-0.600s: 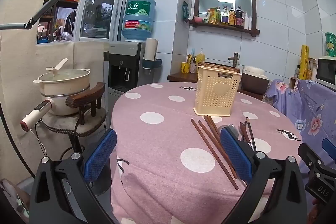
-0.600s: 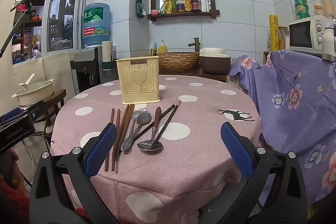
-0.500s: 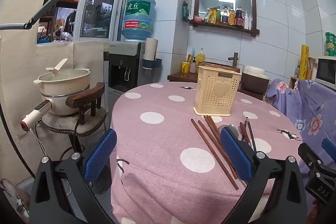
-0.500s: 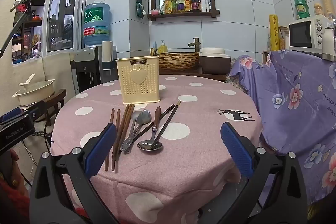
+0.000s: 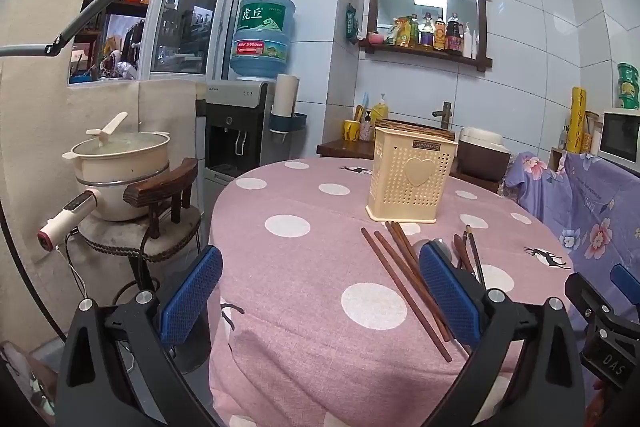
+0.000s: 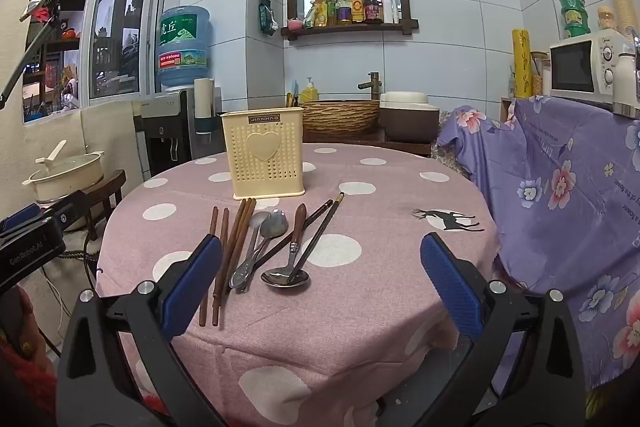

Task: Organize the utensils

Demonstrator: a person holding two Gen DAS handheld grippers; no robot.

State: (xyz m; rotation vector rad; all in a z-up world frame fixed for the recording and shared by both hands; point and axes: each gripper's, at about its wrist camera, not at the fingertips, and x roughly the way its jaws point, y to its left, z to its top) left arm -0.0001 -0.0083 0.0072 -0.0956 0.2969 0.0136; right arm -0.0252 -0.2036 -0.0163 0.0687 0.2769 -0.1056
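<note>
A cream perforated utensil holder point(image 6: 265, 153) point(image 5: 410, 179) with a heart on its front stands upright on the round pink dotted table point(image 6: 384, 291). In front of it lie several brown chopsticks point(image 6: 228, 251) point(image 5: 404, 277), two steel spoons point(image 6: 260, 239), a wooden-handled spoon point(image 6: 290, 259) and dark chopsticks point(image 6: 316, 237). My right gripper point(image 6: 320, 283) hangs open above the table's near edge, nothing between its fingers. My left gripper point(image 5: 320, 295) is open too, at the table's left side, its right finger point(image 5: 448, 293) covering part of the spoons.
A pot point(image 5: 120, 163) sits on a wooden stool left of the table. A water dispenser point(image 5: 240, 131) stands behind. A purple floral cloth point(image 6: 560, 195) covers furniture on the right, with a microwave point(image 6: 584, 67) above. A sink basin point(image 6: 340, 117) lies behind the holder.
</note>
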